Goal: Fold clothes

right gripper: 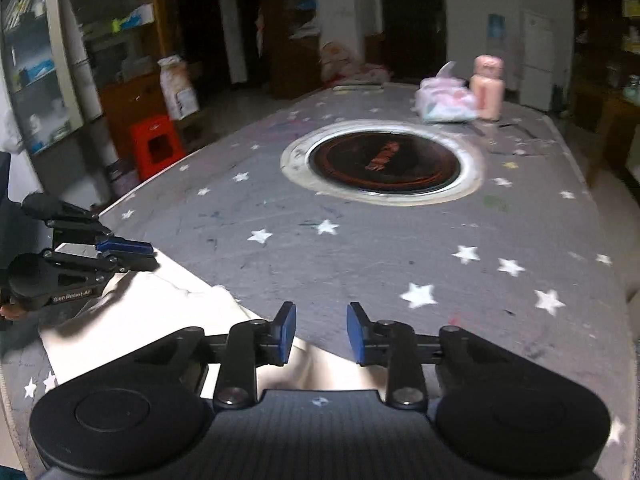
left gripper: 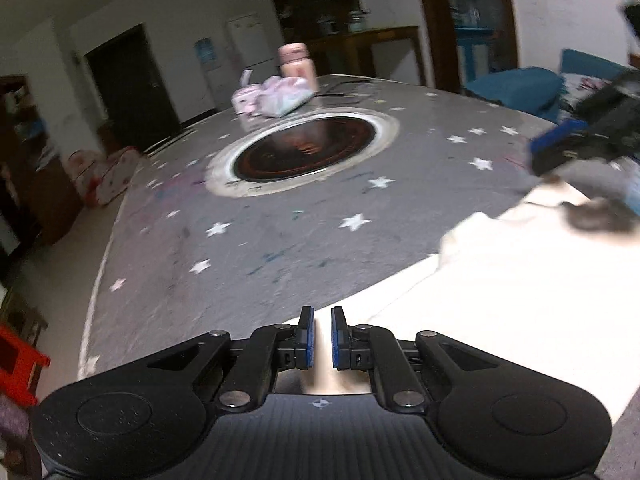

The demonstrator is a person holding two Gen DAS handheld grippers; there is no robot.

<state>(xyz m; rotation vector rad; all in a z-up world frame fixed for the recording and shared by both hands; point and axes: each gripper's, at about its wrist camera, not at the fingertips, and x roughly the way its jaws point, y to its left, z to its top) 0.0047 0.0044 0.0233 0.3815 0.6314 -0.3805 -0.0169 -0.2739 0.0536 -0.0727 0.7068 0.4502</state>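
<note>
Reading "GenRobot.AI" in pale letters on the black body of the left gripper is possible from the right wrist view; no other writing is legible. That gripper is clenched on the edge of the cream garment, which lies at the near end of the grey star-printed table. The right gripper stands released, its blue pads apart with the cloth's edge below them. A round dark burner is set into the table's middle. Beyond it stand a pink bottle and a pastel bundle. A red stool sits on the floor near wooden shelves.
</note>
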